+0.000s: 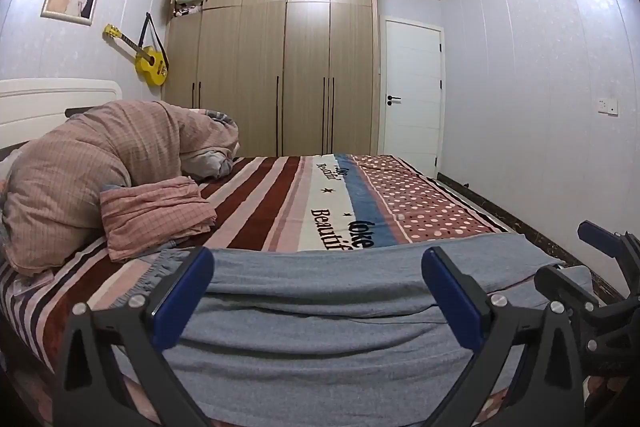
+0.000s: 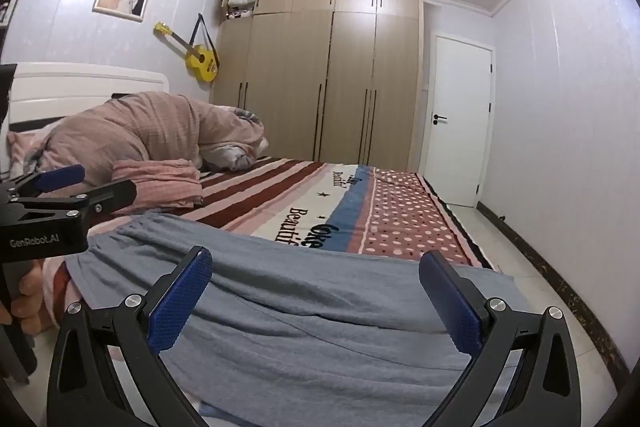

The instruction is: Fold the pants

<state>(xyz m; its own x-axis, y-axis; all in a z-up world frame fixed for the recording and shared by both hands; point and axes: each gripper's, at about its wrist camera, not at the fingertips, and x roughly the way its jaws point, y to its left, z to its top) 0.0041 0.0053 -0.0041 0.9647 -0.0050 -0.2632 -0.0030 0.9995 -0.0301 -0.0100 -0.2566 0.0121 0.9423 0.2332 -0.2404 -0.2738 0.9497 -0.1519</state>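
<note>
Grey-blue pants [image 1: 320, 307] lie spread across the near edge of the bed, with the gathered waistband at the left [image 1: 160, 263]. They also show in the right wrist view [image 2: 300, 307]. My left gripper [image 1: 318, 263] is open, its blue pads wide apart just above the pants. My right gripper [image 2: 316, 267] is open too, hovering over the pants further right. The right gripper shows at the right edge of the left wrist view [image 1: 600, 267]. The left gripper shows at the left of the right wrist view [image 2: 80, 183].
The bed has a striped and dotted cover [image 1: 320, 195]. A folded pink checked cloth [image 1: 156, 215] and a bundled pink duvet [image 1: 100, 155] lie at the head end, left. A wardrobe [image 1: 288, 67], a door [image 1: 412, 87] and a yellow guitar [image 1: 148, 63] stand beyond.
</note>
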